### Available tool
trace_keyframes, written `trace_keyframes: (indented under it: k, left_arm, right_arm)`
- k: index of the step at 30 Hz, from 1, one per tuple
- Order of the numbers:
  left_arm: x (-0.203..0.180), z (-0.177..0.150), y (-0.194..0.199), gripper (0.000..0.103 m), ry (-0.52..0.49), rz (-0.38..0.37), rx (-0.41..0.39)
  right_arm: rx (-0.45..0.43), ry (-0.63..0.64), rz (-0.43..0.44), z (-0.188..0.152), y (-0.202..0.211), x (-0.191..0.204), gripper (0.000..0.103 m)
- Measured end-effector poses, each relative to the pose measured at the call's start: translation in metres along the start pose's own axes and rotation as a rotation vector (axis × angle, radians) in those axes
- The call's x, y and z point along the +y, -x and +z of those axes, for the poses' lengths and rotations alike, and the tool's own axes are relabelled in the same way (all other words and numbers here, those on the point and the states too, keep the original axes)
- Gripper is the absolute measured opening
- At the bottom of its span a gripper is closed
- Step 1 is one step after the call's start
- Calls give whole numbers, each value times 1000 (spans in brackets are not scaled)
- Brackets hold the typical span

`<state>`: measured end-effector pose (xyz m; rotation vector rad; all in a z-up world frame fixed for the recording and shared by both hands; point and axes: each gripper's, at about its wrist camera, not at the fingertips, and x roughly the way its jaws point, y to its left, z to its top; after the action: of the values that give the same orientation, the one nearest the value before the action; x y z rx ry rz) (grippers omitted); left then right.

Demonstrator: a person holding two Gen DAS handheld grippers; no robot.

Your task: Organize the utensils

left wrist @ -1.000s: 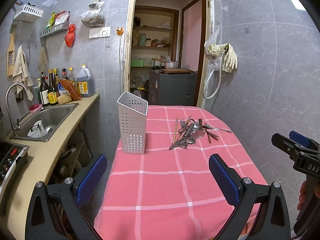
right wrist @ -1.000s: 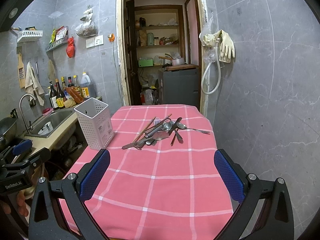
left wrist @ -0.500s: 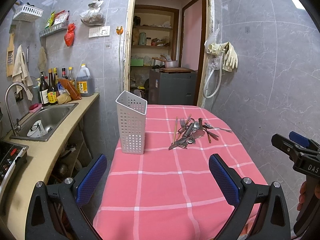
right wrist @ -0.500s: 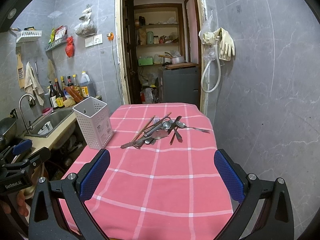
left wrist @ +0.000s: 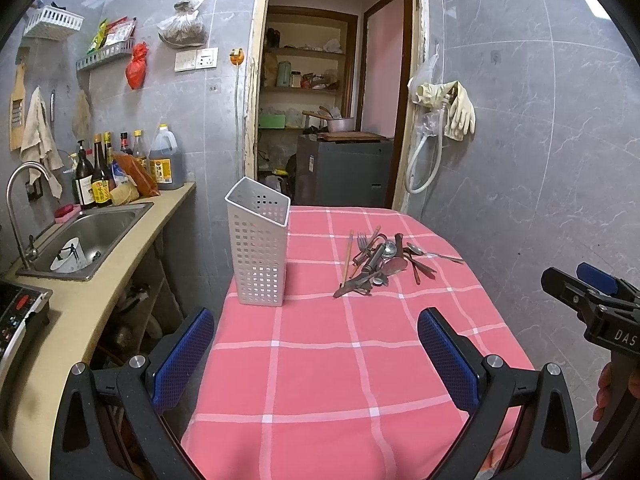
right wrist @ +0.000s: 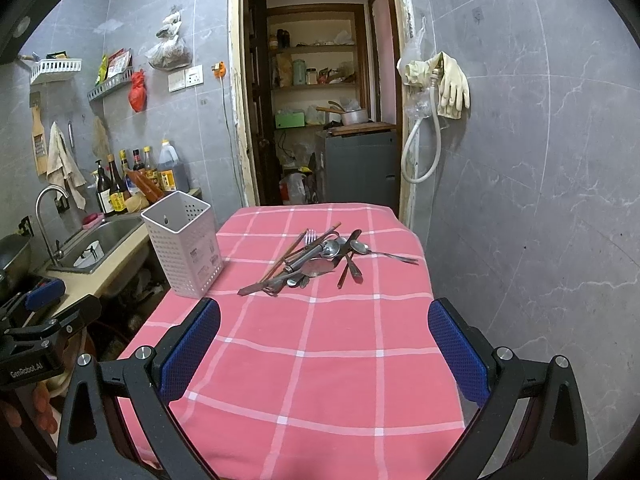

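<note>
A heap of utensils (left wrist: 380, 262) (right wrist: 316, 260), with spoons, a fork, chopsticks and dark-handled pieces, lies on the far half of the pink checked table (left wrist: 320, 360) (right wrist: 320, 360). A white perforated holder (left wrist: 258, 250) (right wrist: 184, 250) stands upright and empty at the table's far left edge, left of the heap. My left gripper (left wrist: 316, 346) is open over the near left of the table, well short of both. Over the near right side, my right gripper (right wrist: 324, 344) is open too, with nothing between its fingers.
A counter with a steel sink (left wrist: 84, 236), bottles (left wrist: 100, 176) and a cooktop (left wrist: 16, 316) runs along the left, with a gap to the table. A tiled wall (right wrist: 540, 200) bounds the right side. A doorway (left wrist: 328, 120) opens behind the table.
Both views have shifted very slightly; the holder and the heap look a touch nearer. Nothing was taken hold of and both grippers stay open.
</note>
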<state>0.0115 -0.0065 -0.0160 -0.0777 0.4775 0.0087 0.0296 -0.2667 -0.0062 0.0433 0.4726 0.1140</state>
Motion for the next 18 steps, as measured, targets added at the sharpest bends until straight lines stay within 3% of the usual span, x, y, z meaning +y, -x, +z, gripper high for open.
trace_keyframes:
  k: [18]
  left_arm:
    - [1, 4, -3, 102, -1, -3, 29]
  right_arm:
    - [13, -2, -1, -4, -9, 1, 102]
